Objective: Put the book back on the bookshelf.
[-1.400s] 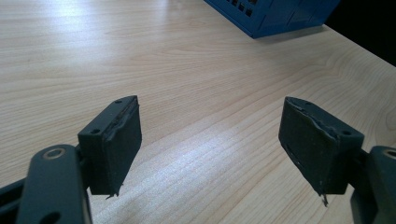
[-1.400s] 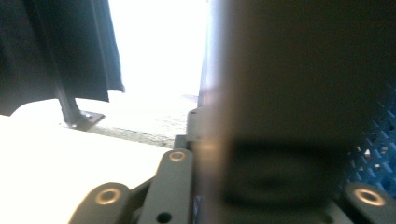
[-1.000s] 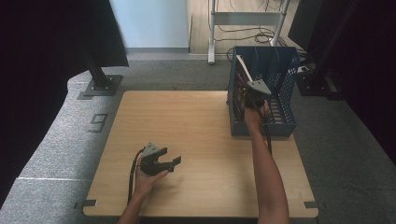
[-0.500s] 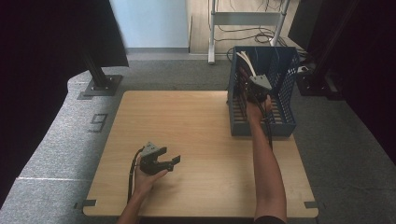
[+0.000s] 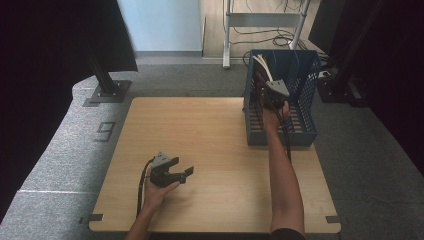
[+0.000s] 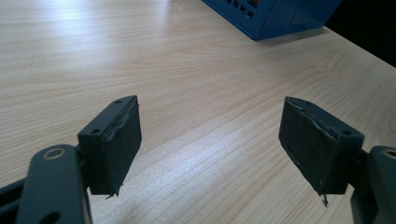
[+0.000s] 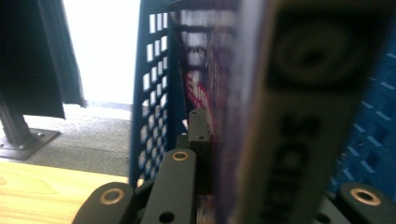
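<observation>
A blue slotted basket [image 5: 306, 110] stands at the table's far right. My right gripper [image 5: 268, 84] reaches into it from the near side and is shut on an upright book [image 5: 261, 65] with pale page edges. In the right gripper view the book's spine [image 7: 306, 116] stands very close and blurred, clamped in my right gripper [image 7: 233, 133], with the basket's wall [image 7: 149, 93] just behind. My left gripper [image 5: 183, 167] rests low over the wooden table [image 5: 215, 125] at the near left, held by a hand. It stands open [image 6: 210, 140] with bare wood between its pads.
A corner of the basket [image 6: 271, 14] lies far ahead of the left gripper. Grey carpet surrounds the table. A black stand base [image 5: 107, 92] sits beyond the far left corner, and a metal rack's legs [image 5: 227, 35] with cables stand behind.
My right gripper has shifted a little farther into the basket with the book, which now stands more upright. The left gripper has stayed where it was.
</observation>
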